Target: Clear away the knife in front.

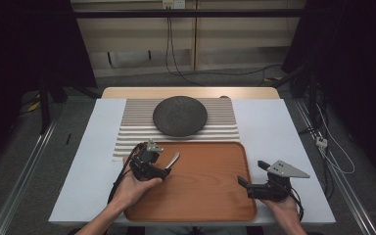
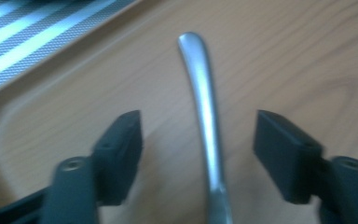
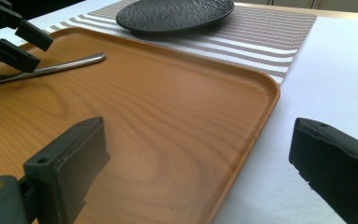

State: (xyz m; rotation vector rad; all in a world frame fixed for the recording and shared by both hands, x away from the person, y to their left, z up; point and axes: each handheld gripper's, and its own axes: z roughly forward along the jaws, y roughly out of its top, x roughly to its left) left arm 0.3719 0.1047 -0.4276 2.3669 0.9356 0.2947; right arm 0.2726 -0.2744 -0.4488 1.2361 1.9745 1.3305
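1. The thing in play is a piece of metal cutlery (image 2: 204, 107): slim, brushed silver, with a rounded handle end that widens a bit and a gentle curve along its length. It lies flat on the wooden tray (image 1: 210, 196), near the tray's left edge and closer to its far-left corner.
2. The tray itself sits toward the near edge of the tabletop (image 1: 279, 132), its far rim right against a striped placemat (image 1: 132, 122) that carries a dark round plate (image 1: 180, 115).
3. The left tongs (image 1: 165, 172) are spread wide around the handle. In the left gripper view the pads stand clear on both sides, so nothing is pinched.
4. The right tongs (image 1: 252, 172) are wide too and hold nothing; they straddle the tray's right rim, one pad over the wood, one over the white tabletop.
5. Hard to say what kind of cutlery it is: the business end is cut off at the bottom of the left gripper view and tucked under the left tongs from above.
6. The left gripper view is pretty blurry as well.
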